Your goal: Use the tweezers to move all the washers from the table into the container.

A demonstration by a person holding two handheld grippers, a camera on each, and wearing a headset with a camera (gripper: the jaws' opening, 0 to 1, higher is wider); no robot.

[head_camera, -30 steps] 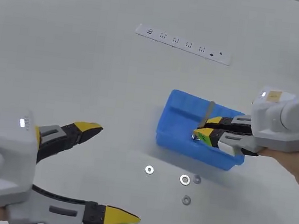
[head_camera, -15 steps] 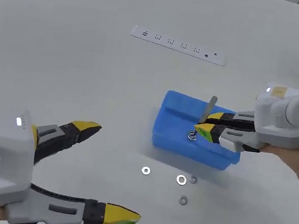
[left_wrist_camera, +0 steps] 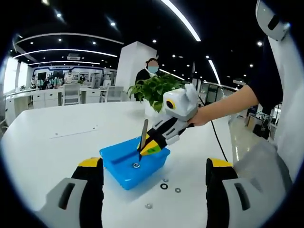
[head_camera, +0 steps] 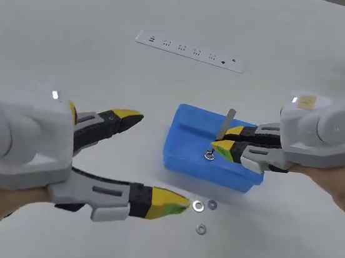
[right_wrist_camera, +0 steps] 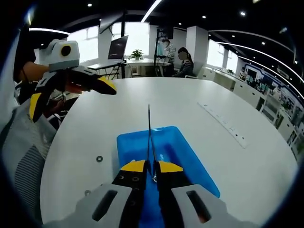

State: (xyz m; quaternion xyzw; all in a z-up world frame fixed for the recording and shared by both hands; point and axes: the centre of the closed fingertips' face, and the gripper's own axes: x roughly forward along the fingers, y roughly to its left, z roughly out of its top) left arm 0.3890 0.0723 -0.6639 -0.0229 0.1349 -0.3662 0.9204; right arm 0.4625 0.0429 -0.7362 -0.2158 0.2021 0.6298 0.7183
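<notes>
My right gripper is shut on the metal tweezers and points them down into the blue container. One washer sits at the tweezer tips inside the container; whether it is pinched or lying on the floor I cannot tell. Three washers lie on the table in front of the container. My left gripper is open to the left of the container, its lower jaw next to the loose washers.
A white power strip lies on the white table beyond the container. In the left gripper view a potted plant stands at the table's far side, and a person stands behind it. Chairs and desks fill the background.
My left gripper has moved up and to the right, closer to the container, and its lower jaw now covers the leftmost loose washer. The right gripper and tweezers hold their place over the container.
</notes>
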